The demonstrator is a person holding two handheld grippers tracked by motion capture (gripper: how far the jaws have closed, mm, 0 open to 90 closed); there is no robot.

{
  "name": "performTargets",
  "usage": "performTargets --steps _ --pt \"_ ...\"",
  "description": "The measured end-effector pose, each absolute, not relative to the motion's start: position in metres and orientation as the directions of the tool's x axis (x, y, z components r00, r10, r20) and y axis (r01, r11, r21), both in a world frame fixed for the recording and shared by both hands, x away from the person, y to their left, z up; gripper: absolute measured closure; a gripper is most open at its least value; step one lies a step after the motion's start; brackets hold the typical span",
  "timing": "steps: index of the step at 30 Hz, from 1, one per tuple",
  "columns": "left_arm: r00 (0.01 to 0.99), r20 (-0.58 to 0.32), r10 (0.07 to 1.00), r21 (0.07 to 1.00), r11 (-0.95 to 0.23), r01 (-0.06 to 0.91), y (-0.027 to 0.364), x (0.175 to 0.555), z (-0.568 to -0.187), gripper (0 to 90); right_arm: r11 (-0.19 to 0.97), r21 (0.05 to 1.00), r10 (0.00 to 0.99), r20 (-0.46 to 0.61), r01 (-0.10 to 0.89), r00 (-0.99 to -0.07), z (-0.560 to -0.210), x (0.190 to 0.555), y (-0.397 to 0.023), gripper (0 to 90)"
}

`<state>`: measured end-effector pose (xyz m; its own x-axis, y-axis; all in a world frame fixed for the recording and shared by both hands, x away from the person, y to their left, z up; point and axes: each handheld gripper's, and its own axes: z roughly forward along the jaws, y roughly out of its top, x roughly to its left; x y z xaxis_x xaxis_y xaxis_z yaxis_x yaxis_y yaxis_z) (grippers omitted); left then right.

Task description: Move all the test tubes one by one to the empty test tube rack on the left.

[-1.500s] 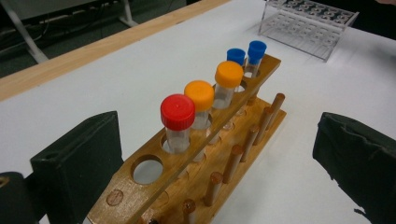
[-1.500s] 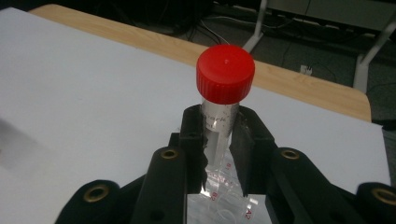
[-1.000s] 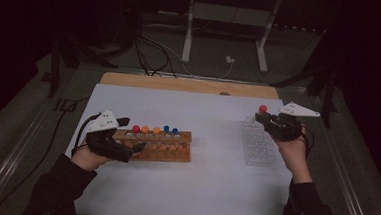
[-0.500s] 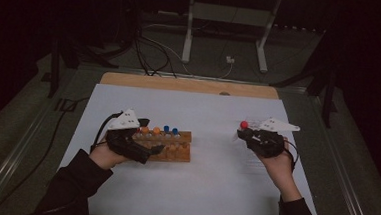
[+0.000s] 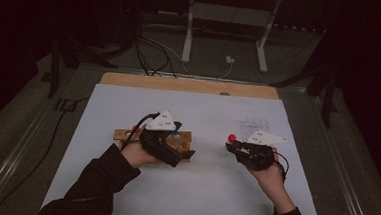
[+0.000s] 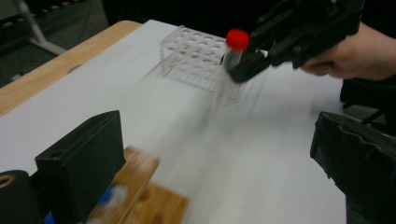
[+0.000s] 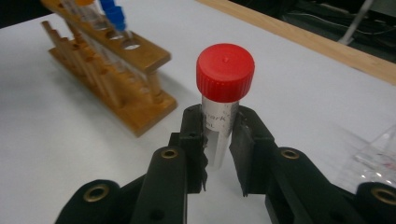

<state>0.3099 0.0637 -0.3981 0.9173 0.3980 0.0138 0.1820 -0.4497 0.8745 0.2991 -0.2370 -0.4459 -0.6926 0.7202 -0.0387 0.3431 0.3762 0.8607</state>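
Observation:
A clear tube with a red cap (image 7: 225, 72) stands upright in my right gripper (image 7: 219, 140), whose jaws are shut on its labelled body just below the cap. In the high view this right gripper (image 5: 232, 147) hovers right of centre with the red cap (image 5: 232, 138) on top. A wooden tube rack (image 5: 122, 133) lies left of centre, and my left gripper (image 5: 183, 154) is over its right part. In the left gripper view the left gripper (image 6: 219, 163) has its jaws wide apart, with the wooden rack (image 6: 149, 196) blurred below them. The right gripper (image 6: 261, 60) and its tube (image 6: 232, 53) are beyond.
A clear plastic rack (image 6: 196, 56) stands at the right back of the white sheet, faint in the high view (image 5: 257, 124). The wooden rack (image 7: 112, 60) holds blue-capped (image 7: 114, 16) and orange-capped tubes. A wooden table edge (image 5: 190, 85) runs along the far side.
Both hands have drawn toward the middle. The right gripper carried the red-capped tube left, away from the clear rack. The left gripper slid right over the wooden rack.

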Motion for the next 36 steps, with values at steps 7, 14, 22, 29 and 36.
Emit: performTargets --steps 7,14,22,29,36 --pt "0.935 0.020 0.354 0.881 -0.449 0.152 0.026 0.313 -0.395 12.8 0.400 0.856 0.695 -0.051 0.326 -0.717 -0.449 0.291 -0.228 74.3" --pt "0.945 0.027 0.327 0.878 -0.459 0.134 -0.003 0.320 -0.401 31.7 0.413 0.853 0.678 -0.055 0.318 -0.733 -0.450 0.289 -0.223 74.3" --pt "0.949 0.050 0.312 0.871 -0.479 0.112 -0.023 0.325 -0.411 58.4 0.414 0.856 0.672 -0.056 0.311 -0.739 -0.449 0.287 -0.224 74.3" --pt "0.948 0.085 0.307 0.863 -0.498 0.085 -0.029 0.326 -0.413 71.3 0.408 0.859 0.673 -0.054 0.309 -0.738 -0.447 0.286 -0.226 73.9" --pt "0.939 0.088 0.332 0.872 -0.481 0.088 -0.019 0.325 -0.407 71.8 0.401 0.859 0.687 -0.050 0.320 -0.725 -0.449 0.287 -0.228 51.8"
